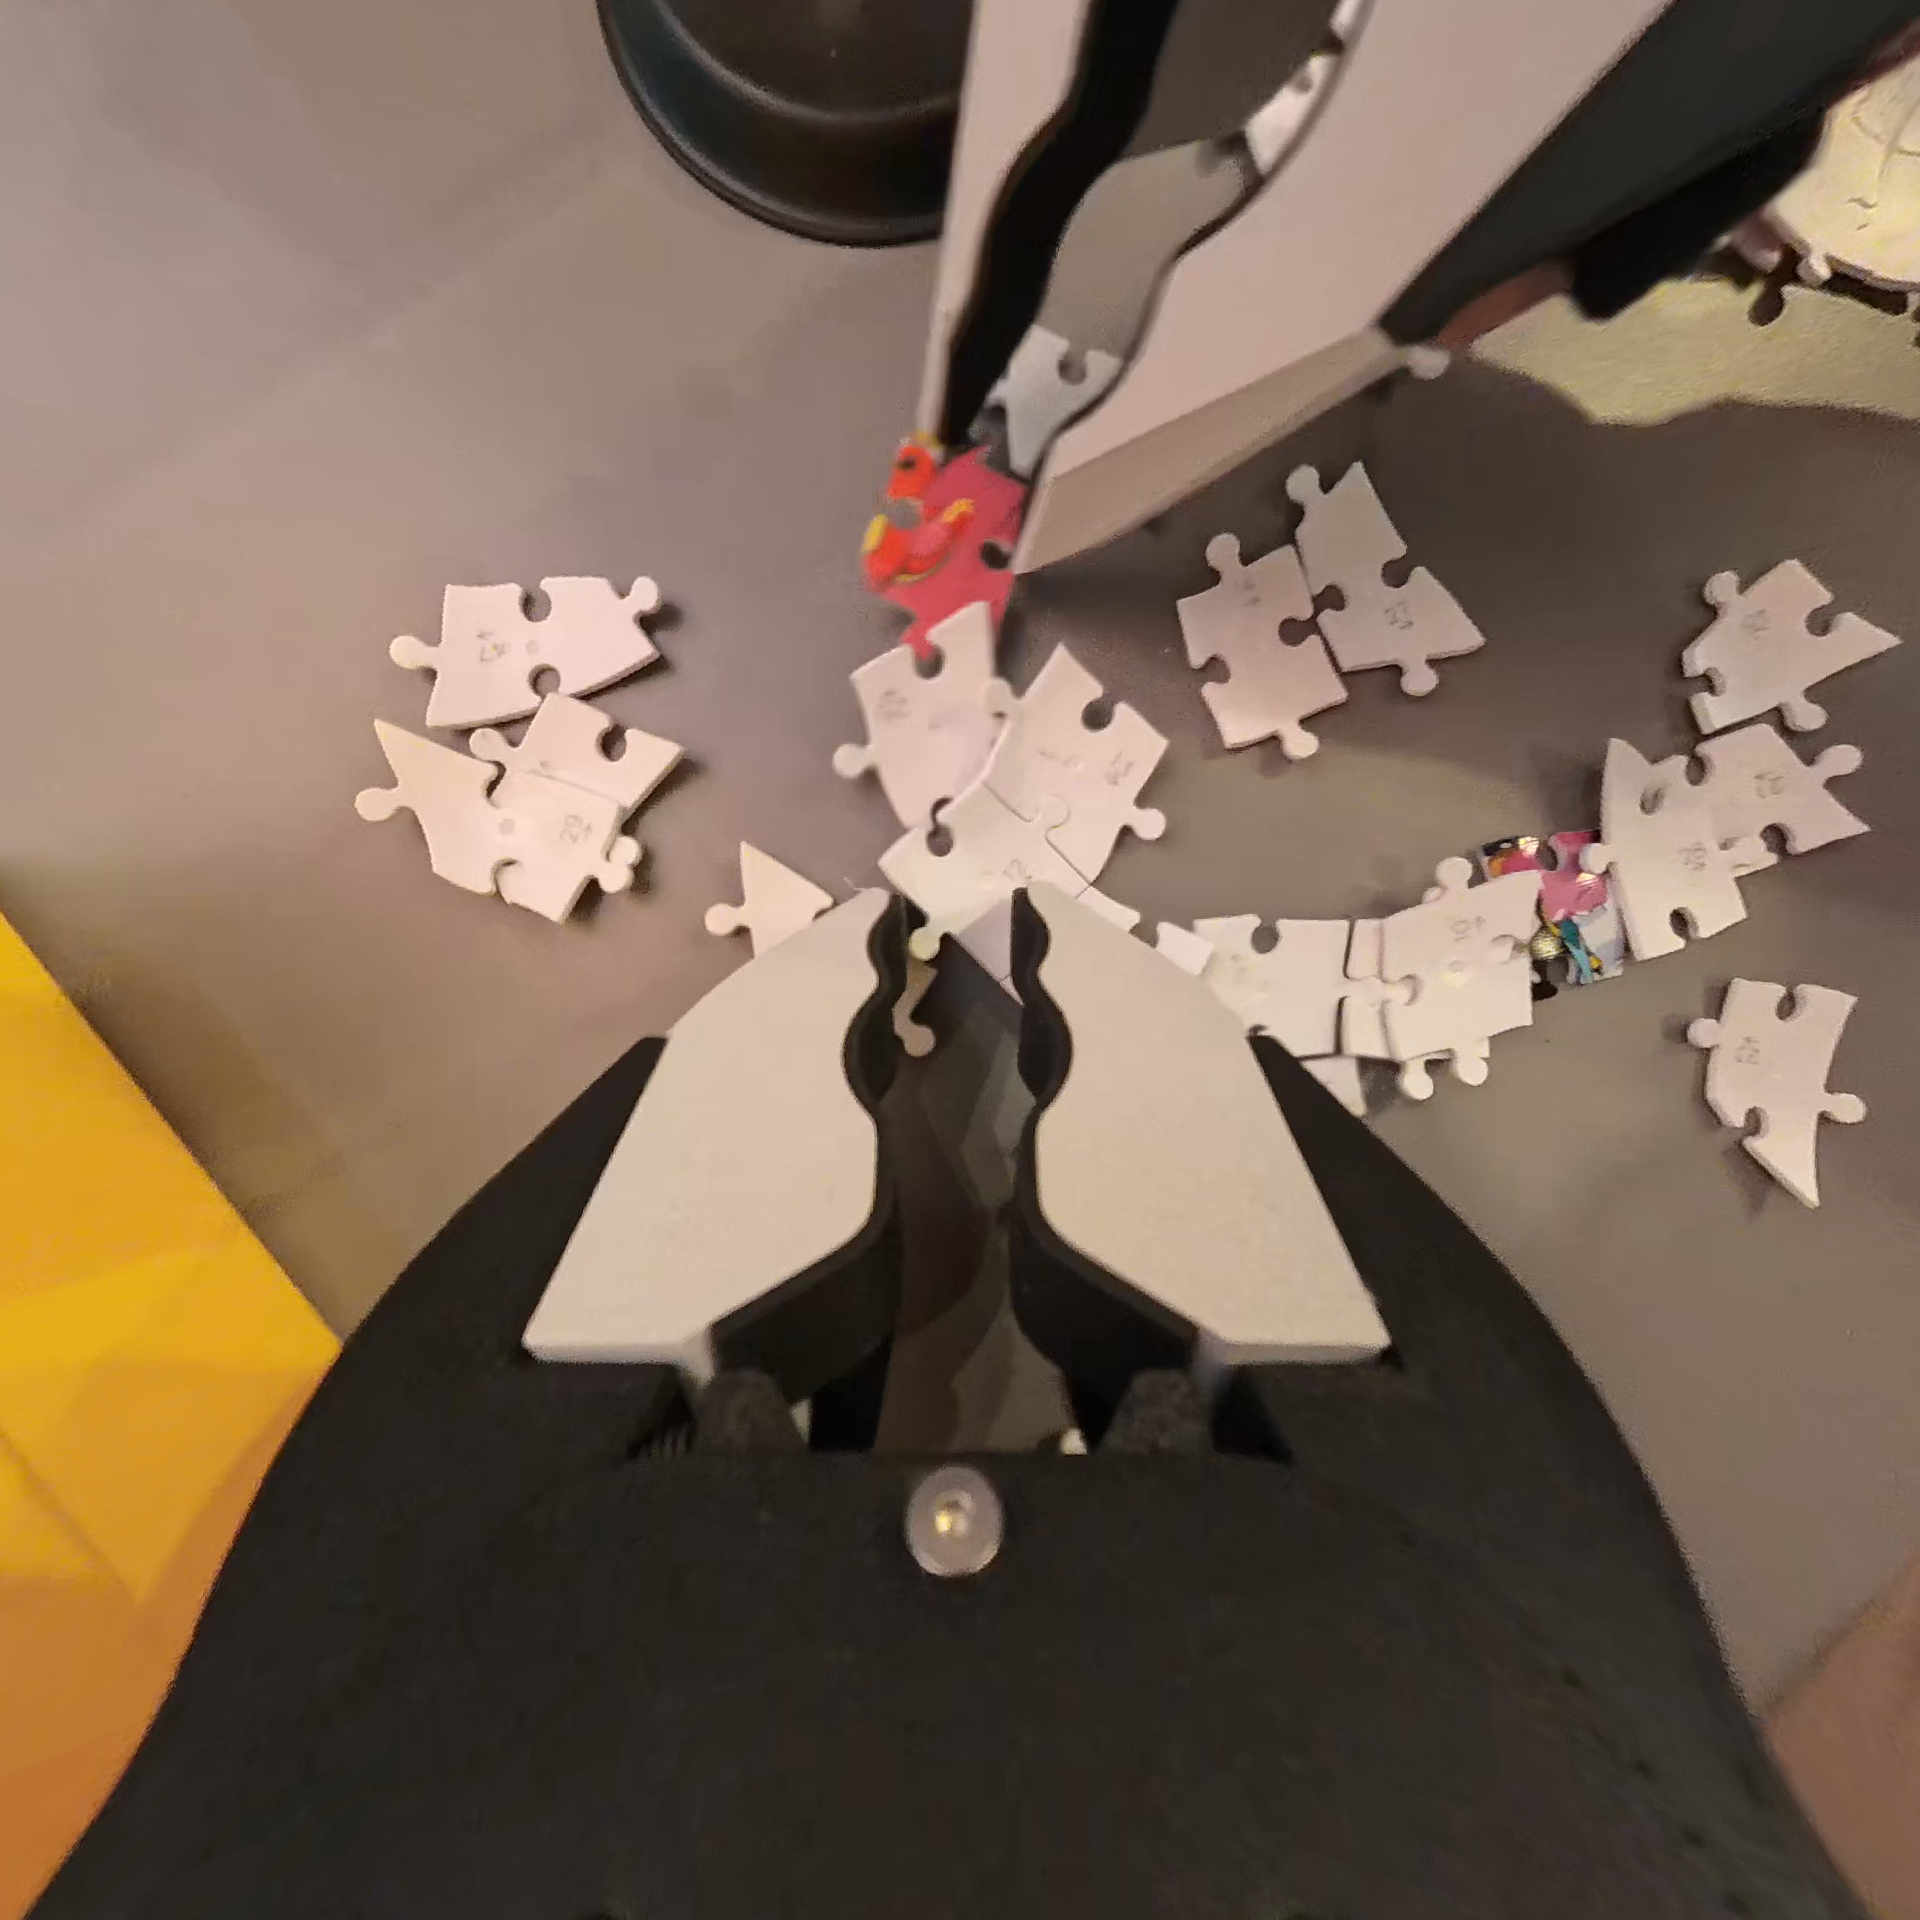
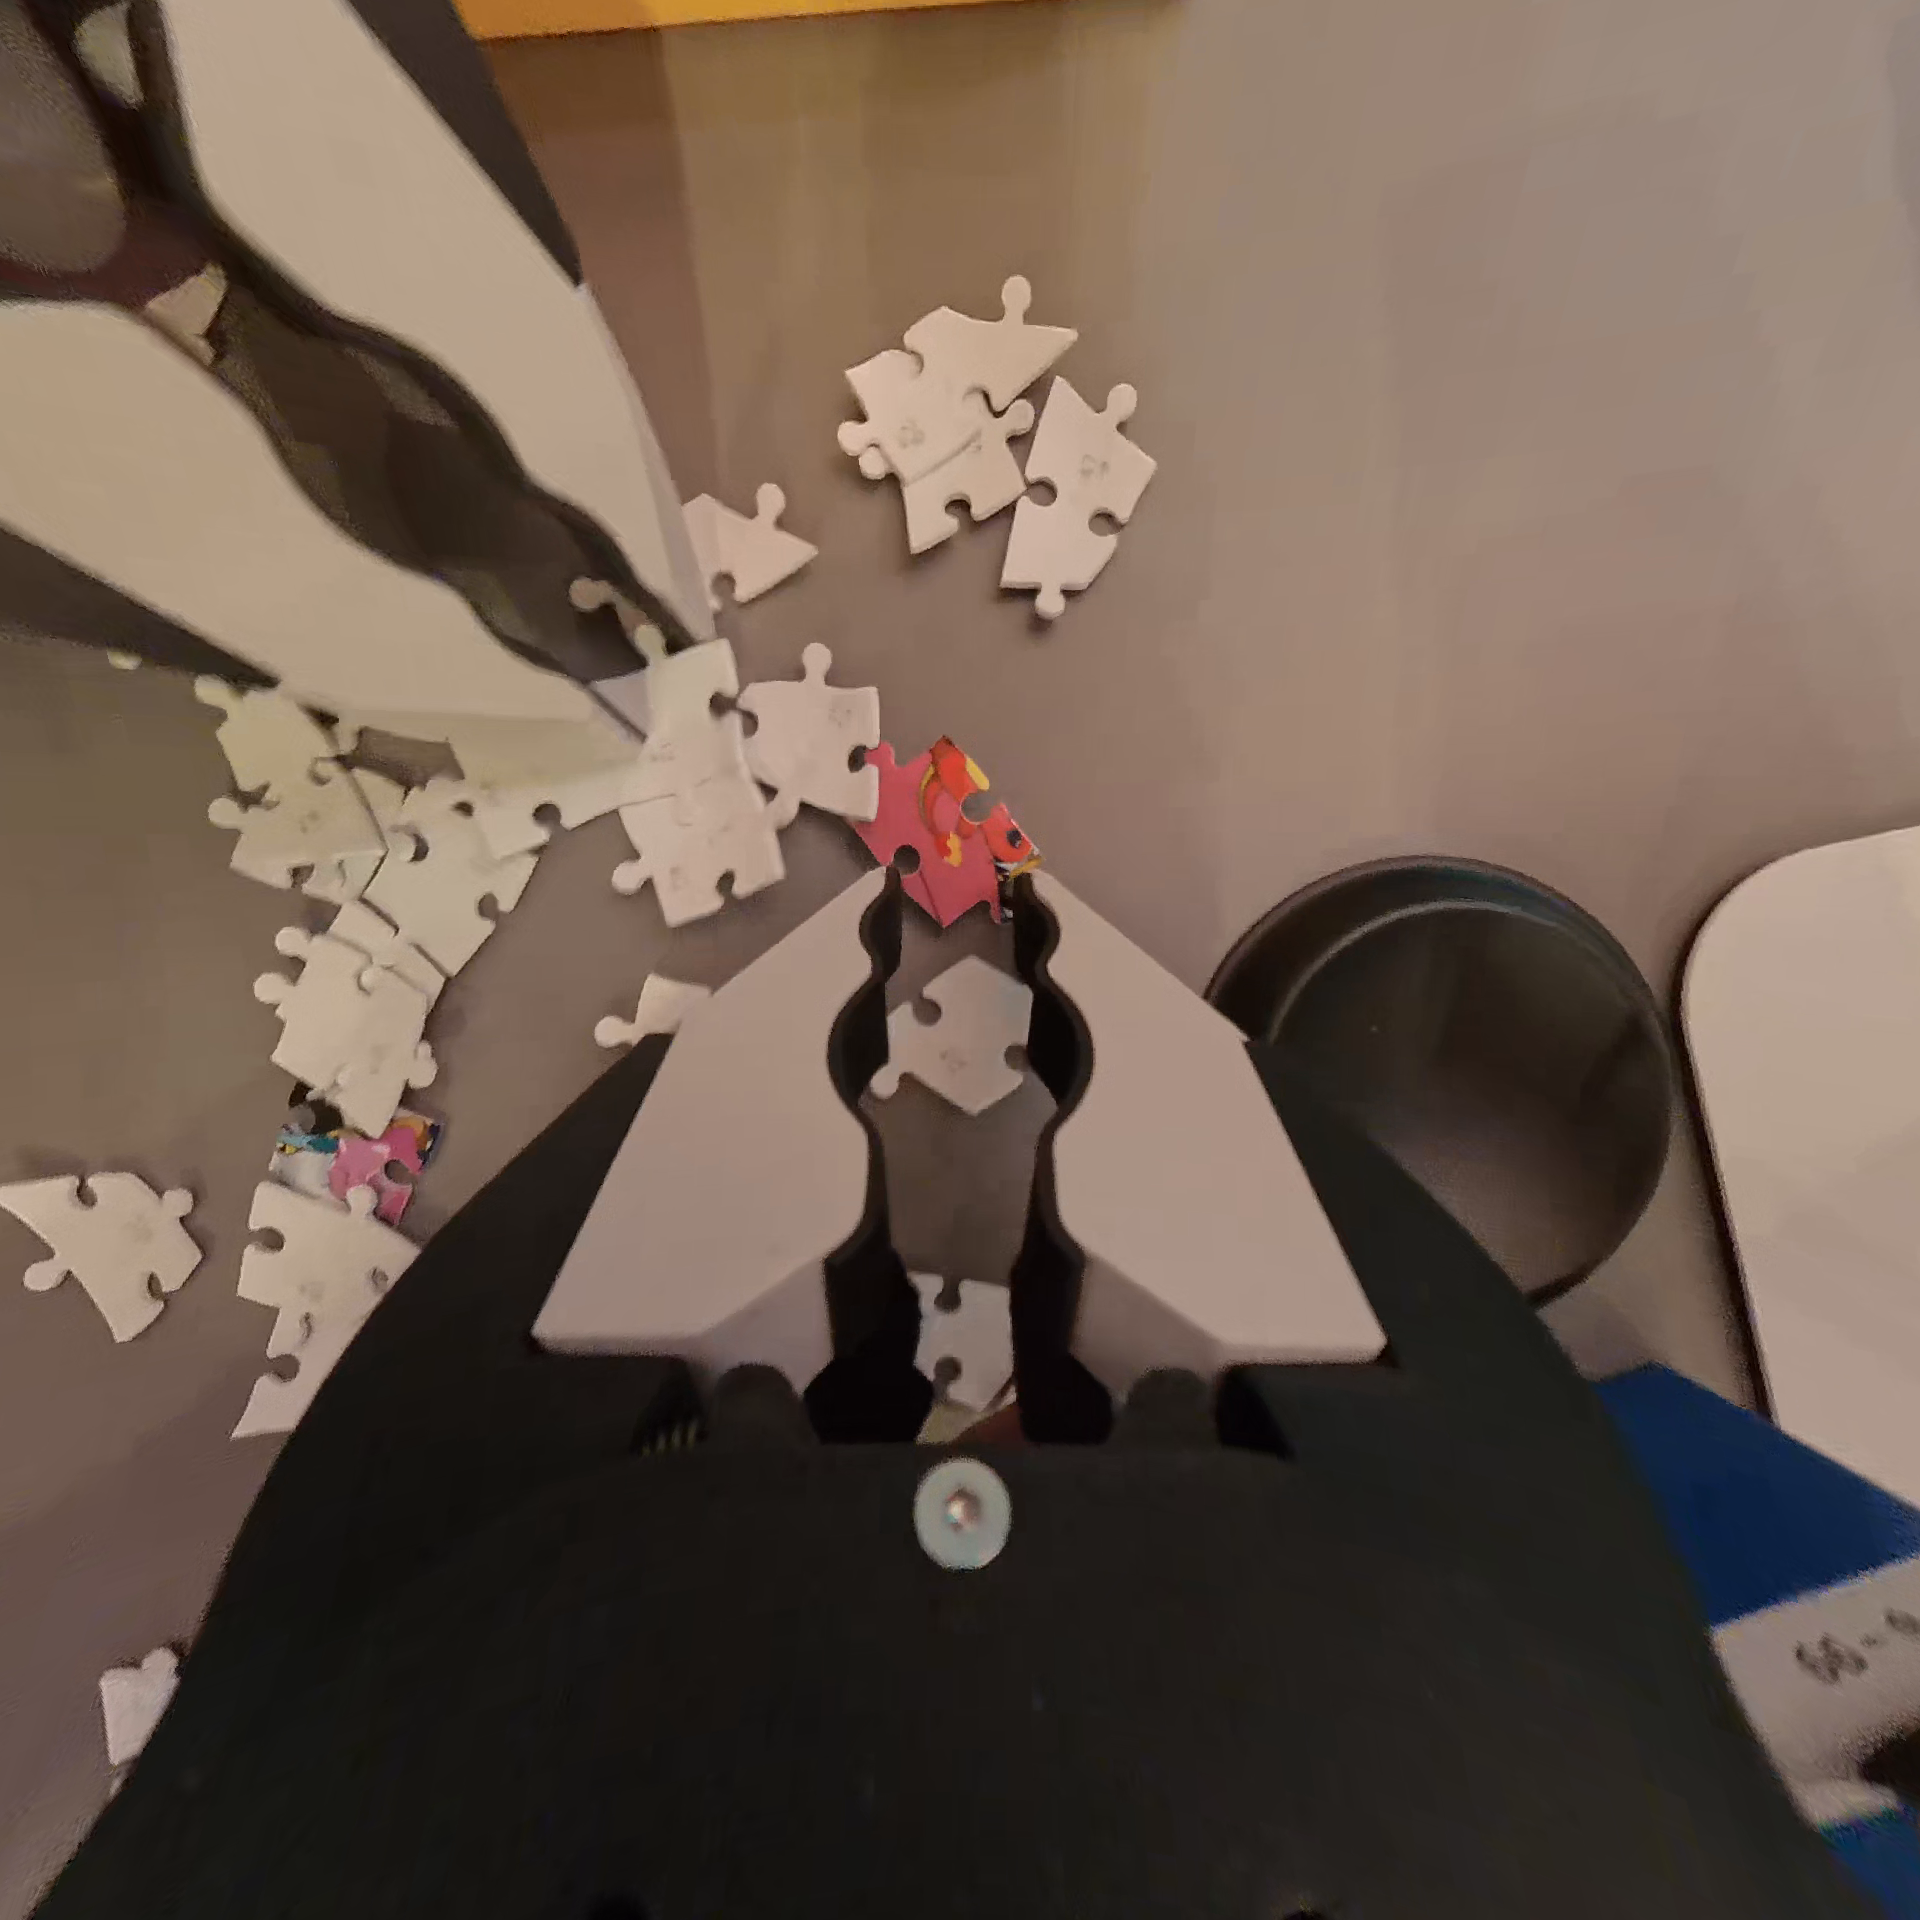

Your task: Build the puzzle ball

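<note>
1. The right hand-held gripper (image 2: 954, 883) was clamped on the pink piece (image 2: 951, 831), its tips pinching that piece's near edges. I judged this grip was meant to steer the pink piece's edge into the white cluster (image 2: 717, 779) touching it.
2. The left hand-held gripper (image 1: 961, 925) had its tips narrowly apart over the cluster's near edge, on the side away from the pink piece. Whether it gripped a piece there I could not tell; it probably steadied the cluster against the push.
3. Both grippers pointed steeply down at the counter (image 1: 260, 364) and met from opposite sides of the pink piece.
4. Loose white pieces lay face down all round the pink piece, so the ball was far from built.
5. A black bowl (image 2: 1455, 1060) stood near the pink piece, just beside the right gripper.
</note>
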`<state>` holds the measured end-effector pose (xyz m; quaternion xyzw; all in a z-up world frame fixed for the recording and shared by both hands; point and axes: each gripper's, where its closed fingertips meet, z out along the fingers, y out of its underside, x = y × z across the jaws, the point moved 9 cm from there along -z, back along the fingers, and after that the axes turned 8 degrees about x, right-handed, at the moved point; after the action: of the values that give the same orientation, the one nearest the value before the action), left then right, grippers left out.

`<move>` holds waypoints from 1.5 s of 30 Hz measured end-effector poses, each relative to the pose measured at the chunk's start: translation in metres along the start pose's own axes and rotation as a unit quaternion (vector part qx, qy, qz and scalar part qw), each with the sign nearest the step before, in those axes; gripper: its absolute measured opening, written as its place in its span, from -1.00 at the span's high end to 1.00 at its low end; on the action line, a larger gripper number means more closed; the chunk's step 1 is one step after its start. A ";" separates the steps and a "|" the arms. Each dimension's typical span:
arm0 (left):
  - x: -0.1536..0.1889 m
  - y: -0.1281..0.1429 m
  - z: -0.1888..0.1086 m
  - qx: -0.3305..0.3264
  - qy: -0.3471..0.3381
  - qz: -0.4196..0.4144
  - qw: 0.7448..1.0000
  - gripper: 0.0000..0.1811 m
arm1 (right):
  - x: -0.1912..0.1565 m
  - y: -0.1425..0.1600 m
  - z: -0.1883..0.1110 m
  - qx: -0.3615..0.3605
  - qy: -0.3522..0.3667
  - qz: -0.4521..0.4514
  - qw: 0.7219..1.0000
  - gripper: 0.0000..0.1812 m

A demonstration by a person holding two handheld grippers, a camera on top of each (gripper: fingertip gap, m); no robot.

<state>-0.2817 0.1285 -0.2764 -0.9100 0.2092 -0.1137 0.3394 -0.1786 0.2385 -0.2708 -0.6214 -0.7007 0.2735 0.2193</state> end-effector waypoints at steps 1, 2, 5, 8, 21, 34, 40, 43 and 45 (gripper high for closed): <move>0.000 0.000 -0.001 0.002 -0.002 0.004 1.000 0.80 | -0.003 0.002 -0.004 0.000 0.003 -0.009 1.000 0.78; -0.001 -0.001 -0.002 0.010 -0.009 0.009 1.000 0.79 | -0.006 0.004 -0.010 0.005 0.007 -0.018 1.000 0.78; 0.003 -0.012 -0.009 0.056 -0.001 0.010 0.998 0.73 | -0.017 0.005 -0.031 0.049 0.037 -0.040 0.997 0.78; 0.013 -0.028 -0.017 0.130 0.033 0.014 0.991 0.61 | -0.028 0.008 -0.052 0.072 0.077 -0.063 0.992 0.78; 0.072 -0.056 -0.009 0.223 0.137 0.067 0.963 0.97 | -0.073 0.035 -0.107 0.144 0.098 -0.092 0.980 0.71; 0.145 -0.057 0.004 0.210 -0.167 0.549 0.792 0.97 | -0.055 0.073 -0.133 0.253 -0.115 0.293 0.915 0.80; 0.147 -0.061 0.003 0.225 -0.209 0.559 0.770 0.97 | -0.039 0.087 -0.144 0.258 -0.082 0.340 0.901 0.69; 0.148 -0.060 0.003 0.226 -0.209 0.564 0.766 0.97 | -0.040 0.087 -0.144 0.260 -0.111 0.350 0.893 0.77; 0.149 -0.061 0.003 0.233 -0.210 0.565 0.763 0.97 | -0.044 0.086 -0.140 0.259 -0.147 0.362 0.883 0.79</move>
<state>-0.1300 0.1034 -0.2288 -0.5212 0.5764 0.2471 0.5788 -0.0173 0.2171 -0.2204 -0.7052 -0.3556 0.5940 0.1530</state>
